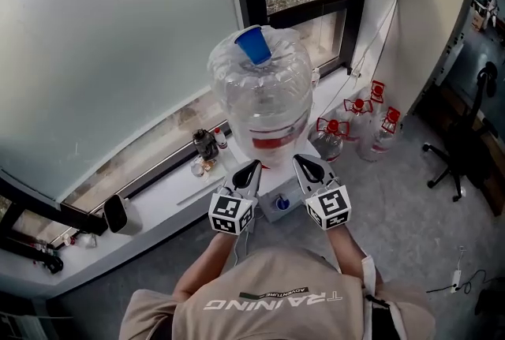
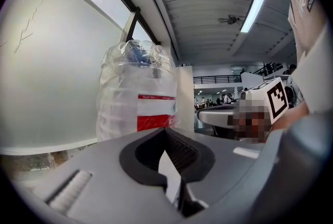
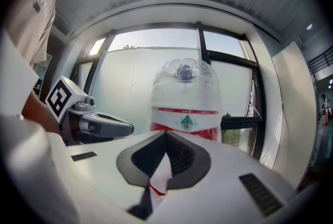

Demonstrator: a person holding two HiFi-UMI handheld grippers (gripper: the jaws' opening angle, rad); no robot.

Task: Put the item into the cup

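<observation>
A blue cup (image 1: 254, 44) sits tilted on top of a large clear water jug (image 1: 264, 98) that stands on a white dispenser (image 1: 276, 208). The cup shows through the jug as a blue shape (image 2: 136, 54) in the left gripper view and as a dark blue shape (image 3: 183, 71) in the right gripper view. My left gripper (image 1: 251, 167) and right gripper (image 1: 304, 162) are side by side just in front of the jug's base, both pointing at it. Each one's jaws meet at the tips (image 2: 165, 132) (image 3: 166, 134). I see no separate item in either.
Small bottles (image 1: 207, 143) stand on the white windowsill (image 1: 158, 200) left of the dispenser. Several clear jugs with red handles (image 1: 359, 121) stand on the floor to the right, with an office chair (image 1: 461, 149) beyond. Window frame and glass lie behind the big jug.
</observation>
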